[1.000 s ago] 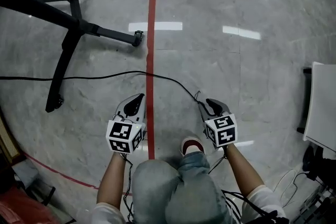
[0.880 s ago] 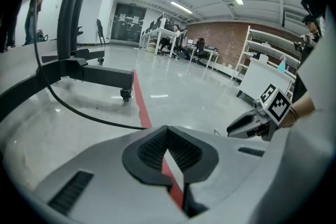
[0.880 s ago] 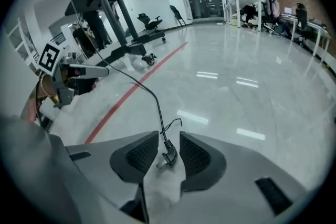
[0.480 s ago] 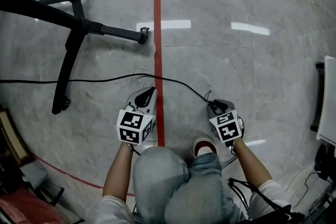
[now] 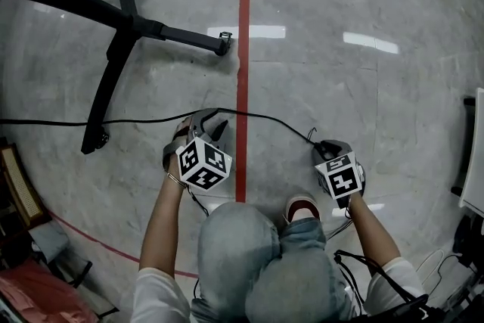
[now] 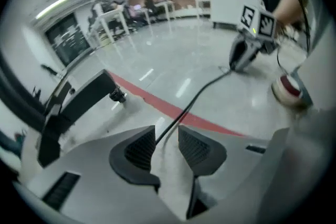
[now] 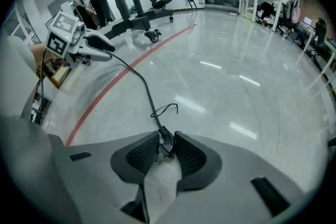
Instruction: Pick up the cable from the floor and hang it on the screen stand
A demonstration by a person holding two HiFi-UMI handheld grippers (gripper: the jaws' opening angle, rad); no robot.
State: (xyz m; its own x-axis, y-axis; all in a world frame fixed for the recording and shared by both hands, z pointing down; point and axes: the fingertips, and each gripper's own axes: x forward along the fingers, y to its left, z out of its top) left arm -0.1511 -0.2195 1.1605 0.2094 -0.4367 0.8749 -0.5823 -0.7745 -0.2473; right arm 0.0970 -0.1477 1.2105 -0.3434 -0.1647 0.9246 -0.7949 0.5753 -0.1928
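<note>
A thin black cable (image 5: 265, 117) lies on the grey floor and crosses the red line (image 5: 243, 49). My left gripper (image 5: 204, 117) points down over it just left of the line. Its jaws have just been opening, and the cable (image 6: 205, 89) runs through the gap between the pads without being pinched. My right gripper (image 5: 327, 147) is low over the cable's end. Its jaws have just been closing a little around the black plug (image 7: 165, 136), which sits between the pads. The black screen stand base (image 5: 128, 19) spreads at the upper left.
A caster (image 5: 224, 41) of the stand stops close to the red line. A short loose wire loop (image 7: 167, 107) sticks up beside the plug. The person's knees and a shoe (image 5: 301, 206) are just behind the grippers. White furniture (image 5: 475, 155) stands at the right edge.
The left gripper has rolled, sunk to the cable and opened its jaws around it. The right gripper has dropped lower over the plug end.
</note>
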